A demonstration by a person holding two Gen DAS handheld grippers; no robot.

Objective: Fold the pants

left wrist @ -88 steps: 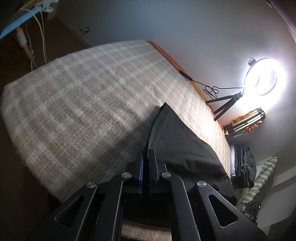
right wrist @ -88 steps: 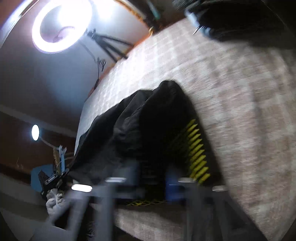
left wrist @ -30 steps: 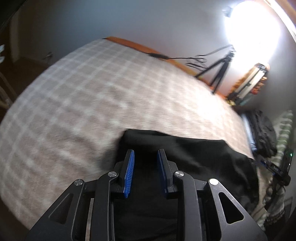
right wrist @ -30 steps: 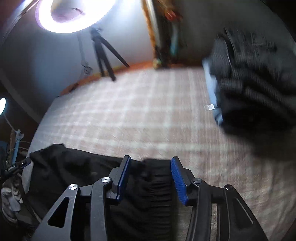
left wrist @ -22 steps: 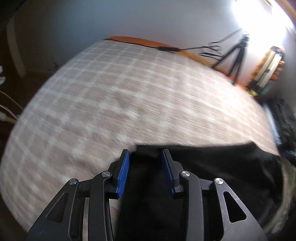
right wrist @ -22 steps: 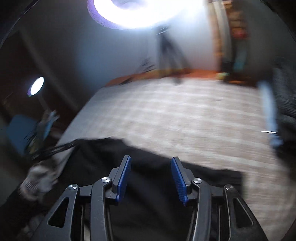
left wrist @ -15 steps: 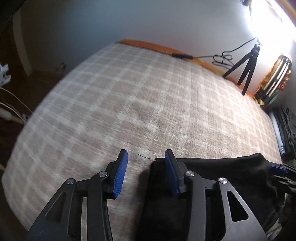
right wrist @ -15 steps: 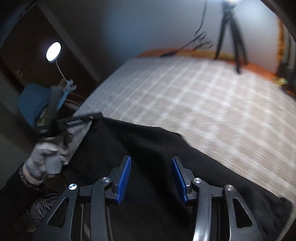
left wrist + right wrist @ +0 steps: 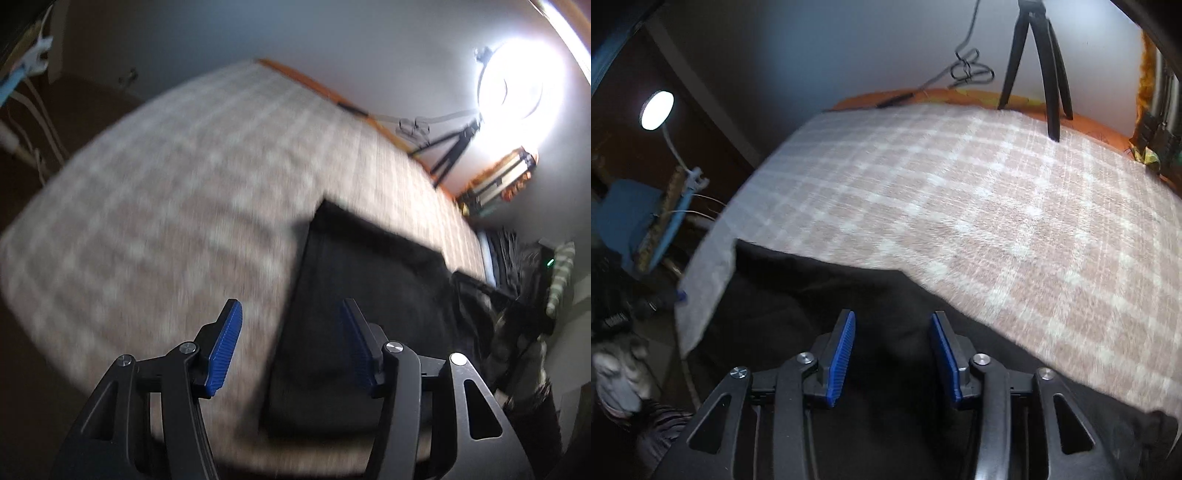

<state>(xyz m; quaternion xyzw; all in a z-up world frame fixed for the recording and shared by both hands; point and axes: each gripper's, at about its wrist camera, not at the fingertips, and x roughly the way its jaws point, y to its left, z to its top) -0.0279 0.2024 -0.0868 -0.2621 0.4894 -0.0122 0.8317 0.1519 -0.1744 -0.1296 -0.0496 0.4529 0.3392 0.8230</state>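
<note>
Both claws, left claw [image 9: 290,349] and right claw [image 9: 892,360], now wide-open, empty above black pants [image 9: 820,295].

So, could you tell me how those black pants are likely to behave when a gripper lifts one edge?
The black pants would probably drape limply, since they lie flat against the plaid blanket. They look thin, so likely light. A single-corner lift may undo the fold.

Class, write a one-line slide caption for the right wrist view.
Open right gripper above black pants on a plaid blanket.
</note>
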